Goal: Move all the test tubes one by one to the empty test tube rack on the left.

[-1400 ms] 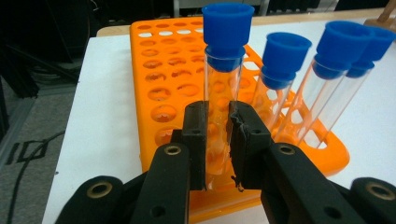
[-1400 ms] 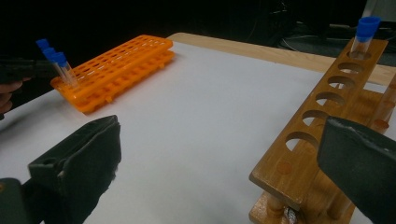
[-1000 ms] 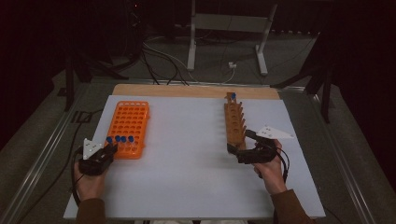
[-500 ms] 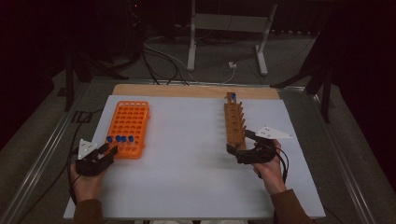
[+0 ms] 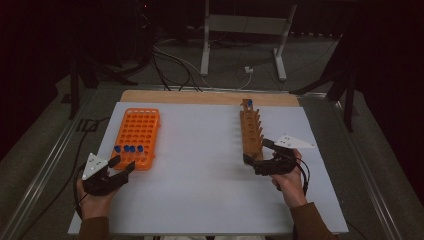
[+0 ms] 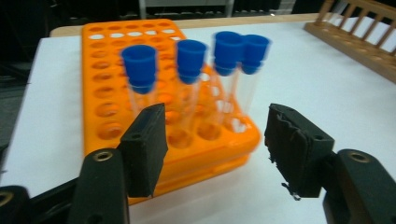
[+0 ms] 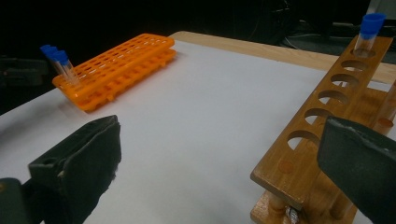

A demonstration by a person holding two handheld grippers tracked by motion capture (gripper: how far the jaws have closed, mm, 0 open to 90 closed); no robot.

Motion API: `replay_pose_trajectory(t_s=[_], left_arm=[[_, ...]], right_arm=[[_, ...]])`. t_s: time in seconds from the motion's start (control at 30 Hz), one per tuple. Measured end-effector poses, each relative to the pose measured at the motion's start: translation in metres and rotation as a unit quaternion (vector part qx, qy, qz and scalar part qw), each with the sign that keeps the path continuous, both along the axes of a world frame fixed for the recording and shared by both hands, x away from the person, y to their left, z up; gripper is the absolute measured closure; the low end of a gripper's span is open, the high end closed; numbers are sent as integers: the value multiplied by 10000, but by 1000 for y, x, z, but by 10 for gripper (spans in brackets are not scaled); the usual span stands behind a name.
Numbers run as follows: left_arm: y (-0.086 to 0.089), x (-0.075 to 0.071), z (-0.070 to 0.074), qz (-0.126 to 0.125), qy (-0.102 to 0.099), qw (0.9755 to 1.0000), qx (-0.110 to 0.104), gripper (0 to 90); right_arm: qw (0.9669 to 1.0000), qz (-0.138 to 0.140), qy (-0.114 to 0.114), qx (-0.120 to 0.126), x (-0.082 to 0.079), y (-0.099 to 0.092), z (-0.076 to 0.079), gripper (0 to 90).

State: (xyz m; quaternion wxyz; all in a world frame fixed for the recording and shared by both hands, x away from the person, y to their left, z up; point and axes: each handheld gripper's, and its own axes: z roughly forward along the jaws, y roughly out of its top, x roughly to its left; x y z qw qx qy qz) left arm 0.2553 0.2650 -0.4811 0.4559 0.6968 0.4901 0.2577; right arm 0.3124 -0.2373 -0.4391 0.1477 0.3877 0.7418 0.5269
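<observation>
Four blue-capped tubes (image 6: 189, 60), upright in the near row of the orange rack (image 5: 137, 125), at the table's (image 5: 200, 185) left side. Just in front of them, tips short of the rack's near edge: the left gripper (image 5: 124, 164), jaws spread and just now opening, with nothing between them. Seen along those jaws in the left gripper view, tubes dead ahead and a little beyond, long axis vertical, caps well above the pads (image 6: 147, 140).

Over at the right, well apart from the tubes: the right gripper (image 5: 256, 159), jaws spread wide too, pinching nothing, parked at the near end of the wooden rack (image 5: 250, 127) (one tube (image 5: 248, 103) at its far end, other holes bare).

So, judging by reach, probably a job for the left hand: forward in a level line, one pad each side of a single tube, closing across the clear wall below the cap. Worth minding the tight spacing, since neighbours stand just beside one another (easy to catch two).
</observation>
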Motion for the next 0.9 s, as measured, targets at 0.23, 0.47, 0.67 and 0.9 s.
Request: replay_pose_trajectory(t_s=[0.23,0.47,0.67,0.9], left_arm=[[-24,-5,4,-463,-77,9989,32,308],[-47,-1,6,-742,-139,9971,-102,236],[-57,1,4,-768,-135,9969,-54,166],[-63,3,3,-782,-97,9969,-27,32]], right_arm=[[10000,-8,1,2,0,1,0,0],[10000,-18,1,7,1,0,0,0],[10000,-46,-30,-17,1,1,1,0],[9999,-72,-109,-52,6,4,11,0]])
